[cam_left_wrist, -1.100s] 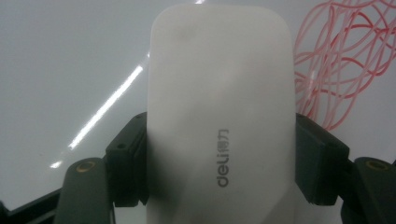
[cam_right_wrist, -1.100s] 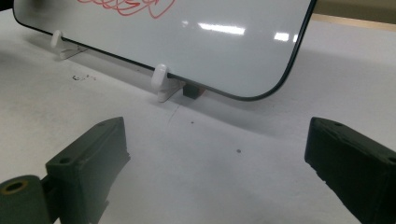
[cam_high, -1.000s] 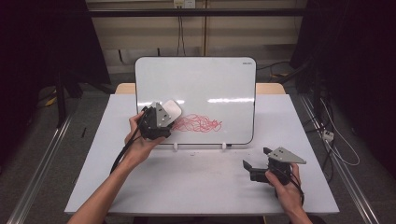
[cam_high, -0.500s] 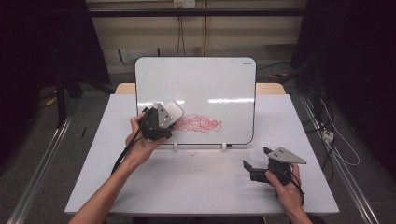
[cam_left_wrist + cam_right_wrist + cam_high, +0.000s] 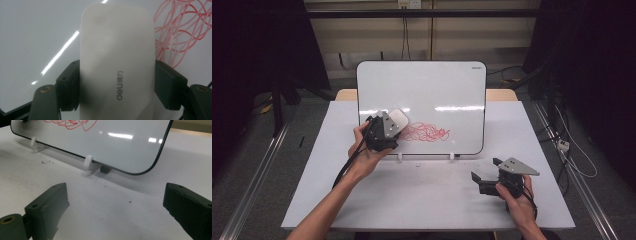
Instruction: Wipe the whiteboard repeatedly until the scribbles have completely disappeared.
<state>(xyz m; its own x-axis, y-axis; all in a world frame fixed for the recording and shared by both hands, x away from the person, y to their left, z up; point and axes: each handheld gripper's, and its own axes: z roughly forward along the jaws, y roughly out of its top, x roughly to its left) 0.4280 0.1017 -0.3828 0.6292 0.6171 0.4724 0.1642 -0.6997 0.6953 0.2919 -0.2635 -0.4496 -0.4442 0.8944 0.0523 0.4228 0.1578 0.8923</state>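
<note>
A whiteboard (image 5: pixel 427 95) stands tilted on white feet at the back of the table, with a red scribble (image 5: pixel 428 132) low on its face. My left gripper (image 5: pixel 393 122) is shut on a white eraser (image 5: pixel 397 119) and holds it against the board just left of the scribble. In the left gripper view the eraser (image 5: pixel 116 65) sits between both pads, the red scribble (image 5: pixel 180 32) to its right. My right gripper (image 5: pixel 484 172) rests on the table at the front right, jaws wide open and bare. Its own view faces the board's lower corner (image 5: pixel 150 167).
The white table (image 5: pixel 422 195) has free surface in front of the board. A white foot (image 5: pixel 88 163) and a small dark block (image 5: pixel 104 169) sit under the board's edge. Cables trail from both grippers. Metal rails run along the floor on both sides.
</note>
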